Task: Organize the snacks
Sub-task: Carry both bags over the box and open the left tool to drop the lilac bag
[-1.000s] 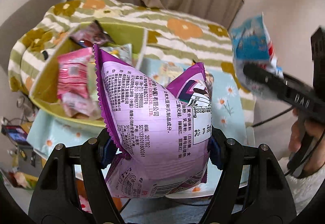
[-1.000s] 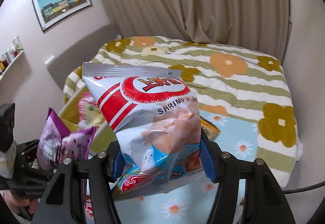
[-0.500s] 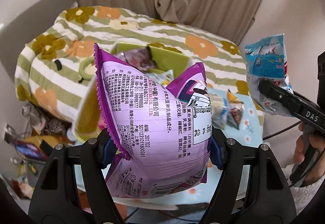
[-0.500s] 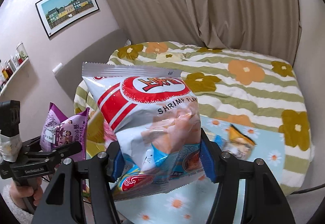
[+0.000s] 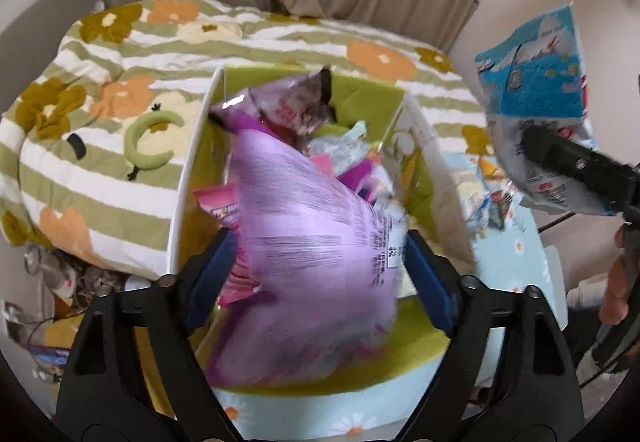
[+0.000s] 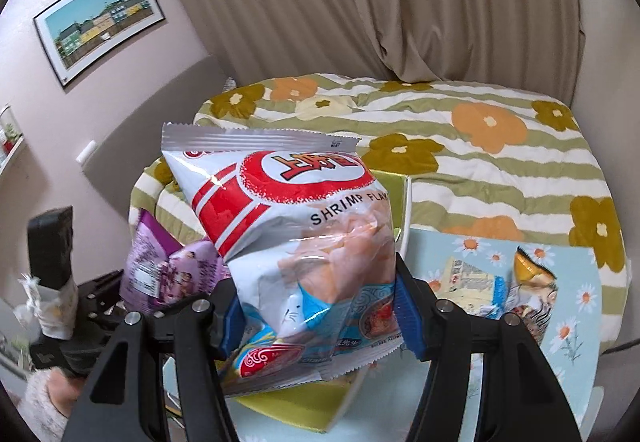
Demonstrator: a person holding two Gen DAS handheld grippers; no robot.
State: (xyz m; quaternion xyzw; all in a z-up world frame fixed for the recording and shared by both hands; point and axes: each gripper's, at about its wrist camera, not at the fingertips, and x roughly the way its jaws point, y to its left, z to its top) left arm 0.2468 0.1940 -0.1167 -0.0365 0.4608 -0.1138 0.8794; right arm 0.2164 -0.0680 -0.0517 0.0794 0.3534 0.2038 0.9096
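Left claw (image 5: pixel 316 266) spread over the green-lined, white-walled box (image 5: pixel 192 177); blurred purple foil snack bag (image 5: pixel 312 254) apparently dropping in among other packets. Right claw (image 6: pixel 320 306) pinches the red-and-white shrimp-flake bag (image 6: pixel 296 234), held aloft, likely next. Bag hides box interior; desk (image 6: pixel 576 326) packets indistinct.
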